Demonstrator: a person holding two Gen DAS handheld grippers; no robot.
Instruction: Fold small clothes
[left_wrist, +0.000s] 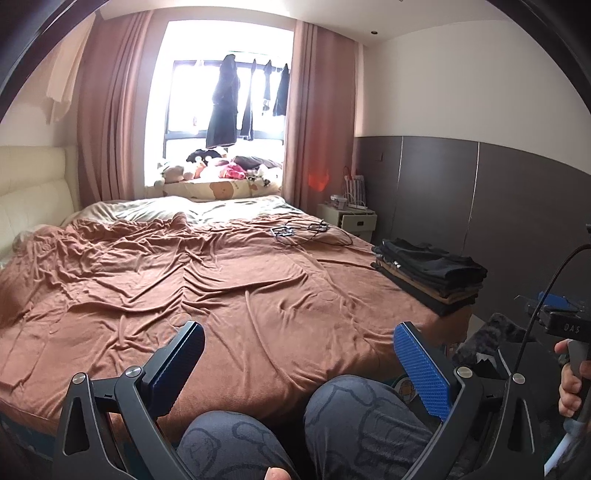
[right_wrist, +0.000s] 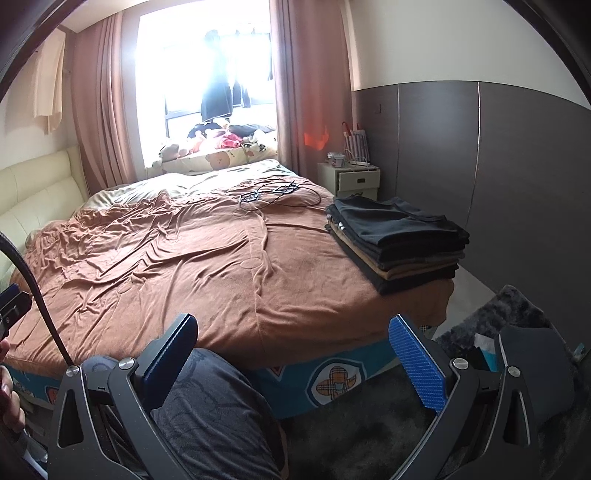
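A stack of folded dark and tan clothes (left_wrist: 430, 278) lies on the right edge of the bed with the brown blanket (left_wrist: 221, 288); it also shows in the right wrist view (right_wrist: 397, 236). My left gripper (left_wrist: 297, 336) is open and empty, held above the person's knees at the foot of the bed. My right gripper (right_wrist: 293, 328) is open and empty, held over the bed's front right corner, short of the stack. No unfolded garment shows on the blanket.
Black cables and wire hangers (right_wrist: 275, 194) lie on the far part of the bed. A white nightstand (right_wrist: 352, 177) stands by the grey wardrobe wall (right_wrist: 498, 155). A dark fluffy rug (right_wrist: 369, 424) covers the floor. Plush toys (left_wrist: 218, 171) fill the window sill.
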